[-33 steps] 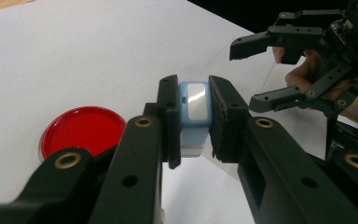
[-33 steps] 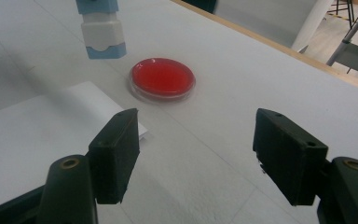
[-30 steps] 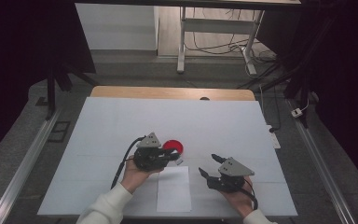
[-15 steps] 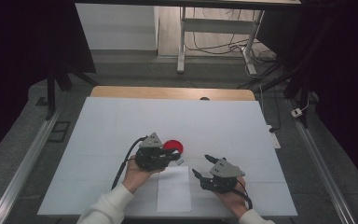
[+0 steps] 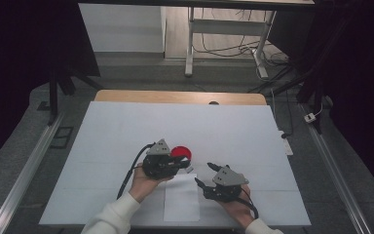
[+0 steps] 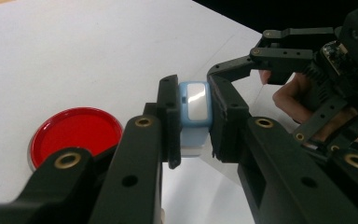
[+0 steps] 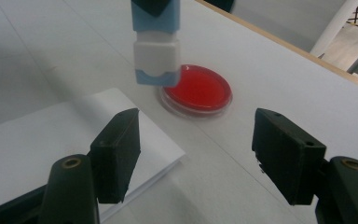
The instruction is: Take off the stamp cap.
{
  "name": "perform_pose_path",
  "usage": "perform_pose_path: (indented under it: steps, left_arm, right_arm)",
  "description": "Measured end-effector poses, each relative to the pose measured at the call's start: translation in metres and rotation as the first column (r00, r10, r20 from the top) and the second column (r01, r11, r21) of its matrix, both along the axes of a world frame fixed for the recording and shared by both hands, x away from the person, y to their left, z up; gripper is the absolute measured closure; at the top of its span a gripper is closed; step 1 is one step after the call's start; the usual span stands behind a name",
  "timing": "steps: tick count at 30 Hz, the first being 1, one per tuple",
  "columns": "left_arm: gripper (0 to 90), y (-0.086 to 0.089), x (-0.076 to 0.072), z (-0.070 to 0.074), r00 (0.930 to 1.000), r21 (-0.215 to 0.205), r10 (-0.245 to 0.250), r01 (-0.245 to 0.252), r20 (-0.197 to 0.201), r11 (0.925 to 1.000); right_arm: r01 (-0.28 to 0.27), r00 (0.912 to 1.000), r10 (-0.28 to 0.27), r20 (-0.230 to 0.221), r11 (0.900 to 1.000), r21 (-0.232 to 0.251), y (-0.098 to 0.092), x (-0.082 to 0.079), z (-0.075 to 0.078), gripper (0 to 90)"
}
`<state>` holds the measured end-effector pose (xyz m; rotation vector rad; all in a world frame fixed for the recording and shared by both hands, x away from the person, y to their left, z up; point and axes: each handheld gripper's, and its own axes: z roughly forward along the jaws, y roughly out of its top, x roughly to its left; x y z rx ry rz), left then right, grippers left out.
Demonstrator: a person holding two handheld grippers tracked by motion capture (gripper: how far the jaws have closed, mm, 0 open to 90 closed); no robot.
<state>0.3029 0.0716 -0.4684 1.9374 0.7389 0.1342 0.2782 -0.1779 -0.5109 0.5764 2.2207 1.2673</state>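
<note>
My left gripper [image 5: 184, 165] is shut on a small blue-and-white block [image 6: 193, 105], held just above the table beside a red round dish [image 5: 180, 152]. In the left gripper view the block is clamped between both jaws, with the dish [image 6: 74, 133] to the left. My right gripper [image 5: 203, 174] stands open a short way to the right, pointing at the block. In the right gripper view the block [image 7: 156, 51] hangs ahead, above the open jaws and in front of the dish [image 7: 196, 91]. Nothing lies between the right gripper's [image 7: 196, 154] jaws.
A white sheet of paper [image 5: 181, 197] lies near the table's front edge, between my two hands. The white table top [image 5: 126, 126] ends in a wooden strip at the far side. Floor rails, cables and a table leg frame lie beyond it.
My right gripper has slid left, closer to the left gripper and the paper. The left gripper and the block have stayed put.
</note>
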Motion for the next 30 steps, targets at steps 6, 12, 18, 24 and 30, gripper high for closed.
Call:
perform_pose_path:
  steps: [6,12,18,24,30]
  left_arm:
    - [75.1,-0.003,-0.001,-0.001,1.0,0.003,-0.006,0.006,-0.002,1.0]
    - [75.1,-0.005,-0.002,-0.001,1.0,0.002,-0.009,0.009,0.001,1.0]
    - [75.1,-0.006,-0.002,-0.001,0.9999,0.002,-0.012,0.012,0.0,0.9999]
    - [75.1,-0.006,-0.002,-0.001,0.9999,-0.002,-0.016,0.016,-0.002,0.9999]
    - [75.1,-0.006,-0.002,-0.001,0.9998,-0.01,-0.018,0.018,-0.008,0.9998]
  right_arm:
    - [-0.006,0.9999,0.005,-0.012,1.0,-0.006,0.009,0.0,-0.001,32.9]
    - [-0.008,0.9998,0.008,-0.017,1.0,-0.002,0.016,-0.001,0.0,34.6]
    - [-0.003,0.9999,0.003,-0.014,1.0,-0.013,0.023,0.001,-0.001,37.5]
    - [-0.001,0.9999,0.0,-0.013,1.0,-0.02,0.029,0.0,-0.002,40.5]
    - [0.001,0.9999,-0.001,-0.013,1.0,-0.02,0.031,0.001,-0.002,42.9]
